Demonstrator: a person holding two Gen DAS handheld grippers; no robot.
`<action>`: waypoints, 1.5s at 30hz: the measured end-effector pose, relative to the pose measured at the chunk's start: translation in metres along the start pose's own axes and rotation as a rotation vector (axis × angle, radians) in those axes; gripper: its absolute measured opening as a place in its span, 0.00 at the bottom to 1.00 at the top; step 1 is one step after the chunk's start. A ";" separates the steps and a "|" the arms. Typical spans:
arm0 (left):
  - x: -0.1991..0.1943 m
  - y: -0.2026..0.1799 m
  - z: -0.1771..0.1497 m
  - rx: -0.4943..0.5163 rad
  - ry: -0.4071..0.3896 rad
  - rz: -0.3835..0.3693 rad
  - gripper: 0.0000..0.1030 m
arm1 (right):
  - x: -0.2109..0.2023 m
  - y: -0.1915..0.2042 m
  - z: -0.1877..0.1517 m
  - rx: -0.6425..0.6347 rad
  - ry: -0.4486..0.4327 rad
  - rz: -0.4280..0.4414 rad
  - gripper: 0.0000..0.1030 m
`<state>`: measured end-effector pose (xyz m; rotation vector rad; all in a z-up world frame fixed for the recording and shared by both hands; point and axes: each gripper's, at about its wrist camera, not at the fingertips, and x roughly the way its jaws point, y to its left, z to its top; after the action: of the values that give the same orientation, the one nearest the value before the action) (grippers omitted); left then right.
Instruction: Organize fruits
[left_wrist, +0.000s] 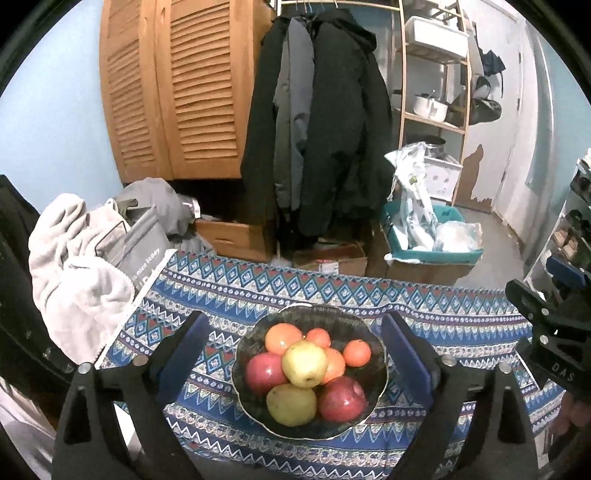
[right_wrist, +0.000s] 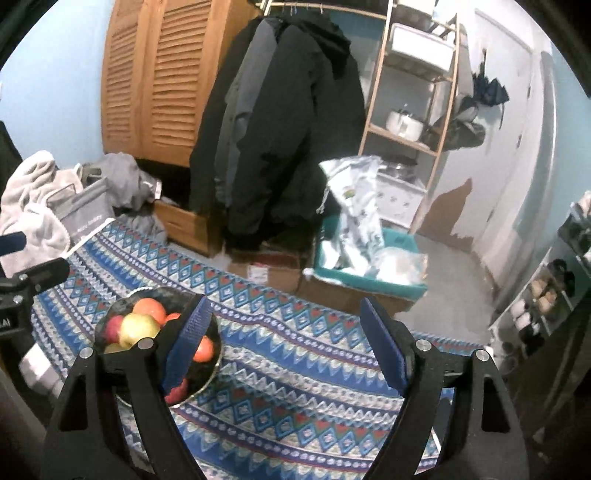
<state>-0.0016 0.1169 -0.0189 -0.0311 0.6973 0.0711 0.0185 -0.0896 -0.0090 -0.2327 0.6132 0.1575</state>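
The left gripper (left_wrist: 295, 354), black with blue ribbed pads, is wide open and holds nothing; its two fingers stand on both sides of the dark round glass bowl (left_wrist: 376, 369), but I cannot tell if they touch the rim. The bowl stands on the blue patterned cloth (left_wrist: 461, 314) that covers the table. All the fruits lie inside the bowl in one heap: a yellow-green apple (left_wrist: 304, 363) on top in the middle, a second yellow apple (left_wrist: 291, 404) at the near side, a red apple (left_wrist: 265, 373) at the left, another red apple (left_wrist: 342, 398) at the near right, and several round orange fruits (left_wrist: 282, 338) at the far side.

The right gripper (right_wrist: 284, 347), of the same black and blue kind, is open too and empty. It hangs over the bare cloth to the right of the bowl (right_wrist: 210, 373); in its own view the left finger (right_wrist: 186, 347) covers part of the bowl and some fruits. In the left view a black part of this tool shows at the right edge.

Beyond the table, dark coats (left_wrist: 321, 122) hang on a rail, beside a wooden louvred door (left_wrist: 177, 88). A wooden shelf rack (left_wrist: 432, 92) stands further right, and a teal box (left_wrist: 432, 254) with white bags lies on the floor. At the left, grey and white clothes (left_wrist: 85, 266) are piled near the table edge
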 end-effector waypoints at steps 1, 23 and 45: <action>-0.002 -0.001 0.001 0.001 -0.005 0.001 0.94 | -0.003 -0.002 0.000 0.002 -0.008 0.000 0.79; -0.011 -0.018 0.008 0.027 -0.046 0.024 0.99 | -0.030 -0.050 -0.011 0.078 -0.103 -0.085 0.79; -0.014 -0.018 0.010 0.003 -0.051 0.011 0.99 | -0.030 -0.050 -0.013 0.072 -0.102 -0.089 0.79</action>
<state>-0.0042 0.0990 -0.0018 -0.0223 0.6464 0.0810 -0.0024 -0.1435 0.0062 -0.1812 0.5048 0.0606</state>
